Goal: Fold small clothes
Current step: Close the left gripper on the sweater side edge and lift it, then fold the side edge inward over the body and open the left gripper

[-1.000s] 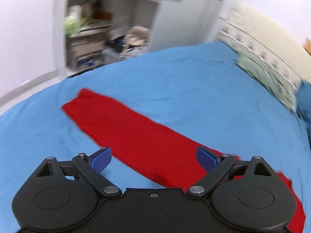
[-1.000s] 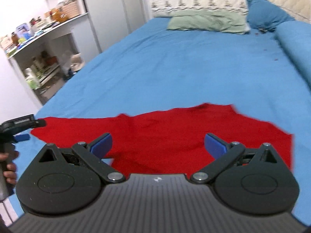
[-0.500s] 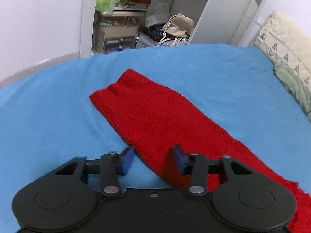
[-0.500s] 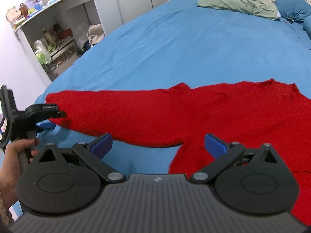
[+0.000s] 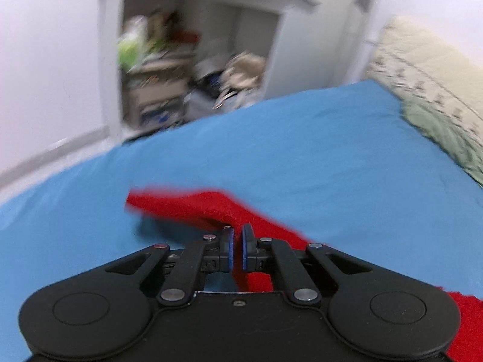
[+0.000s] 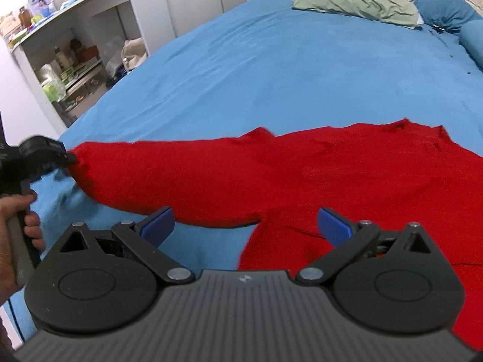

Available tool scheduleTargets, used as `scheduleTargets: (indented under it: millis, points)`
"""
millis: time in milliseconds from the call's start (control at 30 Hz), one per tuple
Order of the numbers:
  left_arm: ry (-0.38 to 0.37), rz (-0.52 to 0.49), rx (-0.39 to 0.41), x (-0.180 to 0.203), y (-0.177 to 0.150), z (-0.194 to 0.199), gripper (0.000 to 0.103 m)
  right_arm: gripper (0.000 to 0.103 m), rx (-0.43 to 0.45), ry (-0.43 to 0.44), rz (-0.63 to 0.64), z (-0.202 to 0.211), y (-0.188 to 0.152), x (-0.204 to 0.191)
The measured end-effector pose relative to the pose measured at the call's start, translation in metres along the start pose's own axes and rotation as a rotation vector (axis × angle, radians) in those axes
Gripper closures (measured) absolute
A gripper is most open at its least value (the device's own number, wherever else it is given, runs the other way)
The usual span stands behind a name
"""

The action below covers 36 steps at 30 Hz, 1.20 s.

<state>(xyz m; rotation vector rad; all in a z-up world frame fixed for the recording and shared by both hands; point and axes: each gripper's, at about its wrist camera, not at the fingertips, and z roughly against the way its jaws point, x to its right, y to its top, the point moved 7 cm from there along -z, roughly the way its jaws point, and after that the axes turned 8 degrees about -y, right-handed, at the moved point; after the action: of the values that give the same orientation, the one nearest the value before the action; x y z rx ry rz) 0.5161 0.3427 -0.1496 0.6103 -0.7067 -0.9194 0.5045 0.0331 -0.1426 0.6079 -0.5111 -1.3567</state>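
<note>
A red knit sweater (image 6: 347, 175) lies spread on the blue bed, with one long sleeve (image 6: 157, 175) stretched to the left. My left gripper (image 5: 237, 249) is shut on the sleeve (image 5: 193, 206) near its cuff and lifts it slightly off the sheet. It also shows in the right wrist view (image 6: 39, 157), at the sleeve's end. My right gripper (image 6: 246, 226) is open and empty, hovering over the sweater's armpit area.
The blue bed sheet (image 6: 286, 75) stretches ahead. A green pillow (image 6: 356, 3) and blue pillows (image 6: 443, 3) lie at the headboard. A cluttered white shelf unit (image 6: 75, 60) stands beside the bed on the left.
My left gripper has shut on the sleeve end and raised it, bunching the cuff. The right gripper stays open and has moved a little closer over the sweater.
</note>
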Motion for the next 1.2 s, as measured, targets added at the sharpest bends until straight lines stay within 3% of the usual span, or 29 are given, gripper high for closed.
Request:
scheduleTargets:
  millis: [200,400,533,667,833,967,1100,1133,1200]
  points:
    - [-0.162,-0.242,0.065,0.111,0.003,0.036,0.098,0.0,0.021,-0.03,-0.056,0.018,0.003,0.042]
    - [-0.373,-0.468,0.082,0.247,-0.036,0.073,0.098,0.0,0.039,-0.078,-0.116,0.042,-0.003,0.105]
    - [-0.538,-0.543,-0.039,0.33,-0.097,0.078,0.098,0.0,0.028,-0.127,-0.161,0.055,-0.017,0.162]
    - [-0.598,-0.654,-0.184,0.381,-0.18,0.062,0.098,0.0,-0.001,-0.183,-0.213,0.057,-0.041,0.218]
    - [-0.564,-0.683,-0.344,0.393,-0.255,0.036,0.097,0.0,-0.041,-0.225,-0.243,0.051,-0.071,0.27]
    - [-0.554,-0.669,-0.365,0.385,-0.267,0.032,0.091,0.0,-0.056,-0.215,-0.216,0.049,-0.082,0.289]
    - [-0.564,-0.695,-0.35,0.373,-0.253,0.049,0.038,0.0,-0.027,-0.196,-0.149,0.049,-0.068,0.292]
    - [-0.557,-0.699,-0.338,0.366,-0.251,0.054,0.032,0.0,-0.014,-0.189,-0.134,0.05,-0.063,0.293]
    - [-0.538,-0.687,-0.329,0.349,-0.239,0.062,0.031,0.0,0.005,-0.171,-0.097,0.047,-0.049,0.29]
